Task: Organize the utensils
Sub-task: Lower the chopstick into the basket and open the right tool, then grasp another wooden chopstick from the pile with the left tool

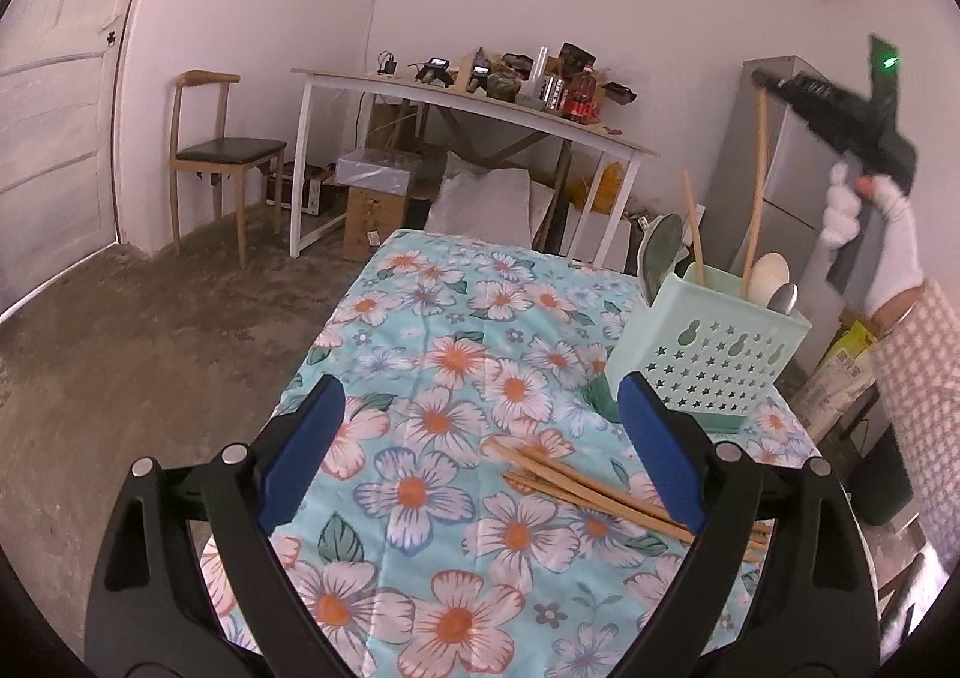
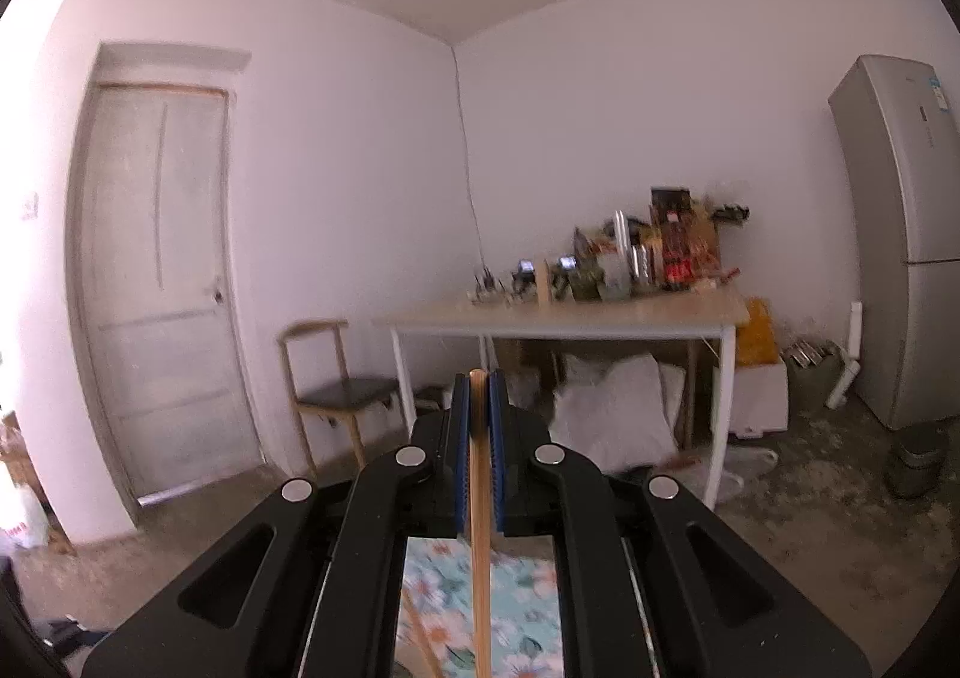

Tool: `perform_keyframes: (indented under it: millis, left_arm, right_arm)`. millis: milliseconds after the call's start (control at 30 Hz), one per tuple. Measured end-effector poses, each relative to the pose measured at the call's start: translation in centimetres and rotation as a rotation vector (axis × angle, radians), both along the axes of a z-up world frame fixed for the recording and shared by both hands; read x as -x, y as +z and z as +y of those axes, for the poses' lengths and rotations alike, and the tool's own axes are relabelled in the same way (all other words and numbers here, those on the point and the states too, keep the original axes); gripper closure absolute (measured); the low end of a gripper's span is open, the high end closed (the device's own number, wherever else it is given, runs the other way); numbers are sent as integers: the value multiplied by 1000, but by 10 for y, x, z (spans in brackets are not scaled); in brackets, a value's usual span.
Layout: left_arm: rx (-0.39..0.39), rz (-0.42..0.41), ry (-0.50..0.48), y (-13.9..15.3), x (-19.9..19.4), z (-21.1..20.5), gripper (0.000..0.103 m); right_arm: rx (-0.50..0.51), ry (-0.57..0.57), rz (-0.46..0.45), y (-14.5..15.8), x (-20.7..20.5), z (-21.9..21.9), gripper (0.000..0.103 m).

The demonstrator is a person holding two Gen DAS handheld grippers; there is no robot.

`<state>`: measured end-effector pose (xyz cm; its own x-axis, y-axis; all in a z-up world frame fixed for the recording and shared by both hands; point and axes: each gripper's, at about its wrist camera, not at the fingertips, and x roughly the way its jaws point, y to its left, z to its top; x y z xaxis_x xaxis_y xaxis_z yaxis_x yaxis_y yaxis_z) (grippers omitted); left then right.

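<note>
- The left tool (image 1: 480, 426) hangs low over the desk (image 1: 420, 318), which wears a turquoise floral cloth. Its blue pads (image 1: 306, 438) are spread wide and nothing sits between them; they touch nothing.
- A loose bundle of wooden chopsticks (image 1: 576, 483) lies flat on the cloth, just on the near side of the mint utensil holder (image 1: 714, 348). The bundle's far ends reach into the gap between the spread pads, nearer the right-hand pad, which covers part of the sticks from this camera.
- The utensil holder, a perforated plastic caddy with star and gourd cut-outs, stands toward the desk's right edge. In it stand upright chopsticks (image 1: 693, 228), a pale spoon (image 1: 768, 273), a metal spoon (image 1: 783, 297) and a dark green ladle-like utensil (image 1: 660, 252).
- Above and to the right of the utensil holder, a white-gloved hand (image 1: 870, 252) with a checked sleeve carries the right tool (image 1: 765, 81), raised well clear of the desk.
- The right tool's blue pads (image 2: 461, 438) are pressed together on a single wooden chopstick (image 2: 479, 498). In the right wrist view the stick runs straight along the narrow slot between them, its tip level with the pad ends.
- In the left wrist view that same stick (image 1: 757, 168) hangs downward from the raised tool, its lower end at the utensil holder's opening; whether it touches anything inside cannot be told.
</note>
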<state>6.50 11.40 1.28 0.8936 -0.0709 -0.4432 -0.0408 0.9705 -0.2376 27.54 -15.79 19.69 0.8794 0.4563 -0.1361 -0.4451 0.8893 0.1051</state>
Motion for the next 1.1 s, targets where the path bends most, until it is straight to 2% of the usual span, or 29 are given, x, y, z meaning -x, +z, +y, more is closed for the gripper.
perform_keyframes:
  millis: [133,200,233,467,633,833,1000,1100]
  left_arm:
    - [-8,2,-14,-1,0,-4,14]
    - [-10,6,-20,-2,-2,-8,14]
    - [-8,10,-24,-2,-3,-9,14]
    - [-6,23,-52,-5,-7,-19,14]
    - [2,44,-63,-9,-10,-23,14]
    - [17,85,-83,-17,-18,-28,15]
    - [77,156,-113,-28,-31,-33,15]
    - [124,188,-154,-35,-37,-37,22]
  right_arm:
    - [48,19,80,-23,-2,-1,94]
    - [48,13,87,-25,3,-7,77]
    - [41,14,85,-25,6,-11,65]
    - [-23,33,62,-16,57,-45,59]
    - [-63,66,123,-34,94,-65,58]
    - [-96,102,346,-95,120,-72,58]
    - [-83,76,574,-163,135,-63,58]
    - [-83,63,662,-189,140,-59,58]
